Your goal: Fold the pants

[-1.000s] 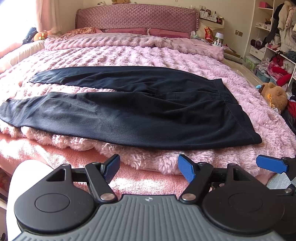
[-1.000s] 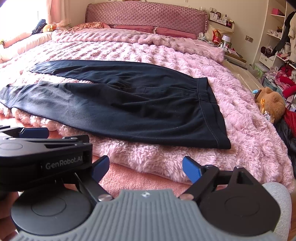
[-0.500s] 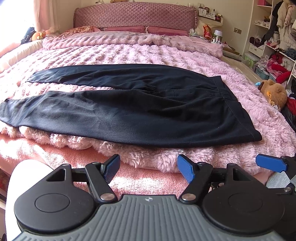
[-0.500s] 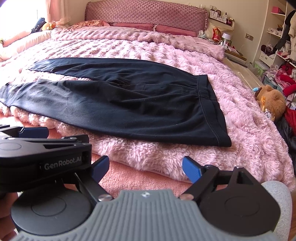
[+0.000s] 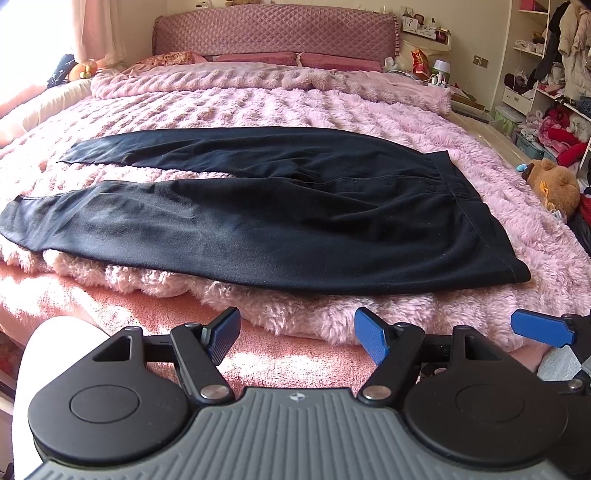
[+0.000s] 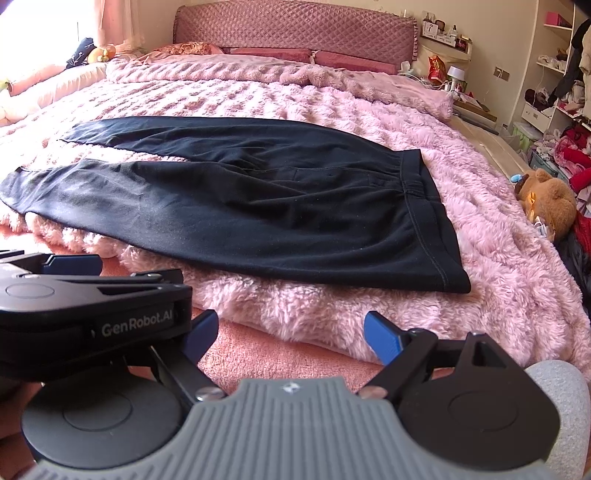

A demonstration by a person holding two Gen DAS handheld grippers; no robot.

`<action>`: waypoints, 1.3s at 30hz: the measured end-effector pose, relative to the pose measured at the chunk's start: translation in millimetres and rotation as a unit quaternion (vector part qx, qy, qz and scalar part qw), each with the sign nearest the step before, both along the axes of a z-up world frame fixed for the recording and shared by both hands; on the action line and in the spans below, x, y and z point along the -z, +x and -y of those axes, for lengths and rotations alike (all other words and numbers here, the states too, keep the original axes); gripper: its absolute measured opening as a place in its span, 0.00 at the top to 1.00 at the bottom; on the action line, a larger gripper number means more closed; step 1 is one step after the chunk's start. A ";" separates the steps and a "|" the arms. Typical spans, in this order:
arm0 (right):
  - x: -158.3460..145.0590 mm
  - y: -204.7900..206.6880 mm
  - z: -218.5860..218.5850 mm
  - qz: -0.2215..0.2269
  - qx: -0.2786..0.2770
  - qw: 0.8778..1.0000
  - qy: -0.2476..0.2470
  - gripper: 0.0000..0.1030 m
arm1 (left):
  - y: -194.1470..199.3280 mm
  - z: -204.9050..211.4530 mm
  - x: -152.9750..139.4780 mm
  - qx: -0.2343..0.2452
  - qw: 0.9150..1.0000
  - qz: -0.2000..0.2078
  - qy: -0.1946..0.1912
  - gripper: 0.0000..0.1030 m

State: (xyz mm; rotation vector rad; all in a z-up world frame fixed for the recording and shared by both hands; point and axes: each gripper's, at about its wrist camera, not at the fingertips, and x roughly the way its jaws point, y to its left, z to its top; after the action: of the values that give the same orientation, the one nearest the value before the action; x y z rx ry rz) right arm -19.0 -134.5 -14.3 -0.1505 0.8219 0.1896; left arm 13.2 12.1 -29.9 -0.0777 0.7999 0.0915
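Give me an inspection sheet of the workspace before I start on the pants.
Surface: bed under a fluffy pink blanket, coral sheet along the near edge.
Job's things: black pants spread flat and unfolded, waistband to the right, both legs running left and split apart.
Clutter: brown teddy bear off the bed's right side; plush toy by the window.
Grippers: left gripper open and holding nothing, short of the pants; right gripper open and holding nothing, also short of them.
Cables: white cords around the lamp at the bedside, too small to trace.
Surroundings: quilted headboard, shelves crowded with clothes on the right.
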 end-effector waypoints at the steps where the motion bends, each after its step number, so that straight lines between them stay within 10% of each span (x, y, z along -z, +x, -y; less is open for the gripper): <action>1: 0.5 -0.2 -0.3 0.001 -0.001 1.000 0.000 0.20 | 0.2 -1.2 0.4 -0.001 1.000 -0.001 -0.003 0.19; 17: 23.6 19.1 13.0 -0.008 0.000 1.000 0.019 0.20 | 19.5 -30.2 16.8 -0.040 0.998 0.002 -0.054 0.19; 25: 36.2 30.2 80.5 0.071 0.024 0.970 0.229 0.20 | 28.9 -61.1 27.5 -0.061 0.988 0.051 -0.130 0.19; 30: 48.6 64.6 113.6 0.010 0.126 0.962 0.244 0.20 | 39.8 -96.0 41.1 -0.102 0.969 0.039 -0.220 0.25; 32: 57.5 77.3 126.3 -0.030 0.150 0.955 0.255 0.34 | 47.3 -111.6 47.2 -0.120 0.961 0.009 -0.248 0.28; 39: 91.0 95.7 183.9 -0.078 0.196 0.892 0.400 0.38 | 63.8 -183.7 82.6 -0.163 0.915 -0.036 -0.366 0.31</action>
State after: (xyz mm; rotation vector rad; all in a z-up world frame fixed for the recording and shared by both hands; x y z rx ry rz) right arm 76.7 -318.4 -105.3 0.8160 0.8574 0.1468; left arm 77.0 195.9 -112.5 -0.9268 0.8554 0.1065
